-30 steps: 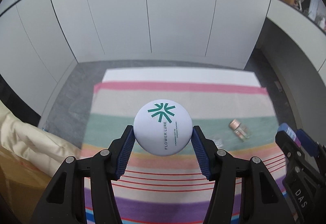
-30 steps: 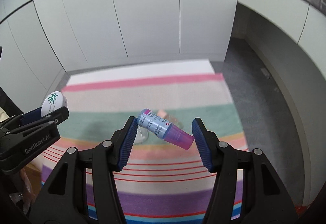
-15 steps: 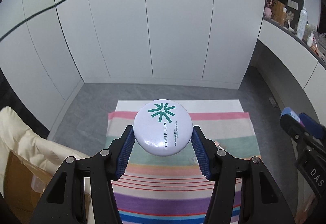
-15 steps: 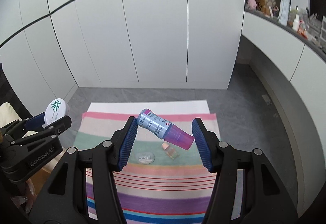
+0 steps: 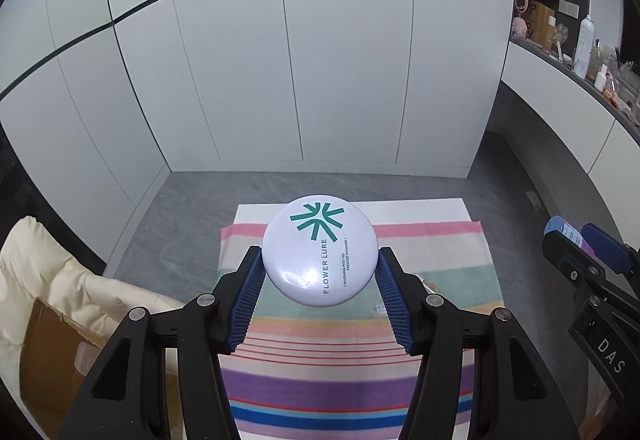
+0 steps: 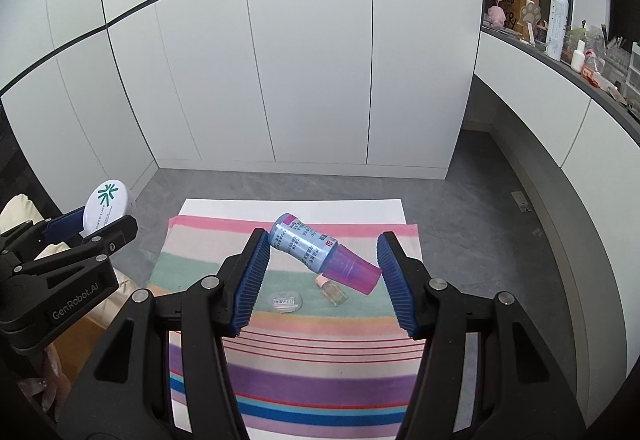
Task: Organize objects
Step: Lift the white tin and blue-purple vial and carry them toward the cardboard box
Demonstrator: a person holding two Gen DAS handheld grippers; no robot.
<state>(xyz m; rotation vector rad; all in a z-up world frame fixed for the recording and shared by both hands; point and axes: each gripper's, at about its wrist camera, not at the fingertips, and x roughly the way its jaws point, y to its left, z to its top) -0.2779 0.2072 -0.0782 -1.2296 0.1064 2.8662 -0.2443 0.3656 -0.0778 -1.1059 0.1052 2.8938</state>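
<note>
Left wrist view: the left claw (image 5: pixel 320 272) pinches a round white compact (image 5: pixel 319 250) by its rim, both blue pads pressed against its sides, the lid with green logo facing the camera. Below and beyond the claw lies a striped cloth (image 5: pixel 352 368) on a grey floor (image 5: pixel 192 208). To the claw's left sits a cream cushion (image 5: pixel 48 280) over a brown box (image 5: pixel 36 360). At the right edge the right claw (image 5: pixel 576 240) shows, carrying a blue and purple bottle (image 5: pixel 562 230). Right wrist view: the right claw (image 6: pixel 322 272) grips that bottle (image 6: pixel 316 248) end to end, blue base against the left pad, purple cap against the right pad, so the bottle lies slanted across the gap. On the cloth (image 6: pixel 300 360), under the claw, rest a small clear case (image 6: pixel 285 301) and, just right of it, a small vial (image 6: pixel 332 290) with a pale cap. Far left, the left claw (image 6: pixel 102 218) holds the compact (image 6: pixel 106 206). White cabinet doors (image 6: pixel 280 60) stand beyond both claws.
</note>
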